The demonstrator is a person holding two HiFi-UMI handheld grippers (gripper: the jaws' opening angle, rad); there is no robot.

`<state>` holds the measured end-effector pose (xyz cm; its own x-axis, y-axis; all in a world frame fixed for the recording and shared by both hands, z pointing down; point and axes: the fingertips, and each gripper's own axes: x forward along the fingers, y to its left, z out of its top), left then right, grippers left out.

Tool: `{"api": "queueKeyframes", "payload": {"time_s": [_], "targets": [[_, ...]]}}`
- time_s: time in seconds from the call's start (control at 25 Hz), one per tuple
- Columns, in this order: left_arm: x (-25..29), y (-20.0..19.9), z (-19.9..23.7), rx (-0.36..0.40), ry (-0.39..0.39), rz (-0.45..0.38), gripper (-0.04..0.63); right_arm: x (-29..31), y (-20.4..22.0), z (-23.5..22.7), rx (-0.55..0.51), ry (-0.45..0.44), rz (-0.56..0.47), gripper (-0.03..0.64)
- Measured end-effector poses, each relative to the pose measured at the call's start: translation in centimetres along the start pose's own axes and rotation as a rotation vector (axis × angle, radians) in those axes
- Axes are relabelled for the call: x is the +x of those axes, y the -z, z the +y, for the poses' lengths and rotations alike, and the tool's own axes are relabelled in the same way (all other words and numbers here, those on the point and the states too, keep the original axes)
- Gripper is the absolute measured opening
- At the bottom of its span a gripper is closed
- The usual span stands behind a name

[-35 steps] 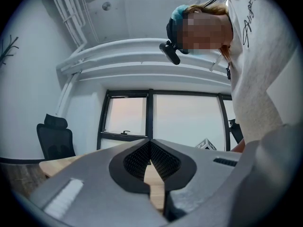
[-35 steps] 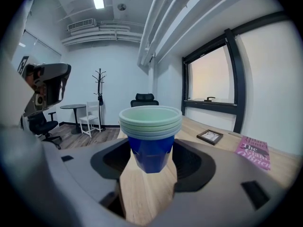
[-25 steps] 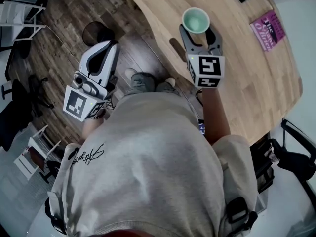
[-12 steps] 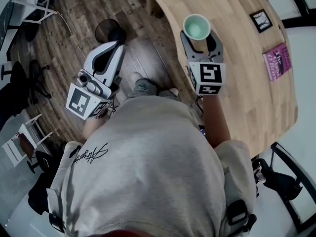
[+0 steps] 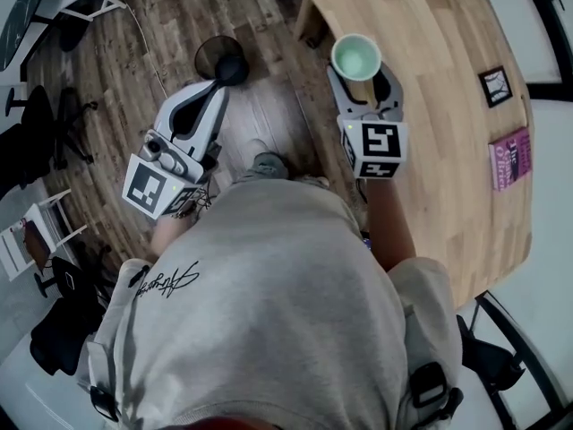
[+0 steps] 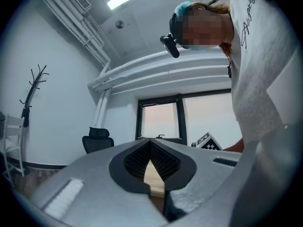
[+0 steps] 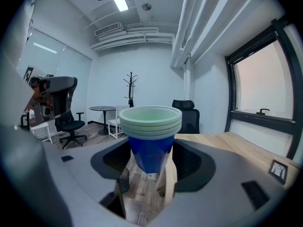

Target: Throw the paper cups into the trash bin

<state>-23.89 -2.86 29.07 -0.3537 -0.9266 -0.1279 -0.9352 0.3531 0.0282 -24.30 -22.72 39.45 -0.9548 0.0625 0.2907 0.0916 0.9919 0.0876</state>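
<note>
Blue paper cups (image 7: 150,148), nested, are clamped low in the right tongs (image 5: 360,77) above the wooden surface (image 5: 448,150) edge. Left tongs (image 5: 213,92) are together, empty. Risk: the low pinch may let the stack tip or slip short of the trash bin (image 5: 215,56).

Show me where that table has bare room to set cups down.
The table is bare wood from its near edge, by the cups in the right tool, across to the small frame and the pink book. Only that far side holds anything in view, and those two lie apart.
</note>
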Motion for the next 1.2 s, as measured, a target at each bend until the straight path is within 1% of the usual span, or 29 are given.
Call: {"api": "queueKeyframes", "payload": {"time_s": [0.28, 0.76, 1.0, 1.2], "targets": [[-2.4, -0.4, 4.5, 0.012, -0.077, 0.0, 0.003, 4.6, -2.2, 4.1, -0.057, -0.075, -0.022, 0.272], [-7.1, -0.7, 10.8, 0.029, -0.177, 0.005, 0.003, 10.8, -5.2, 10.6, -0.085, -0.184, -0.045, 0.272], [-9.6, -0.7, 13.0, 0.039, -0.224, 0.004, 0.003, 13.0, -6.1, 14.1, -0.096, -0.239, -0.054, 0.272], [-11.6, -0.6, 14.5, 0.05, -0.263, 0.021, 0.003, 14.3, -6.9, 17.0, -0.105, -0.284, -0.064, 0.272]]}}
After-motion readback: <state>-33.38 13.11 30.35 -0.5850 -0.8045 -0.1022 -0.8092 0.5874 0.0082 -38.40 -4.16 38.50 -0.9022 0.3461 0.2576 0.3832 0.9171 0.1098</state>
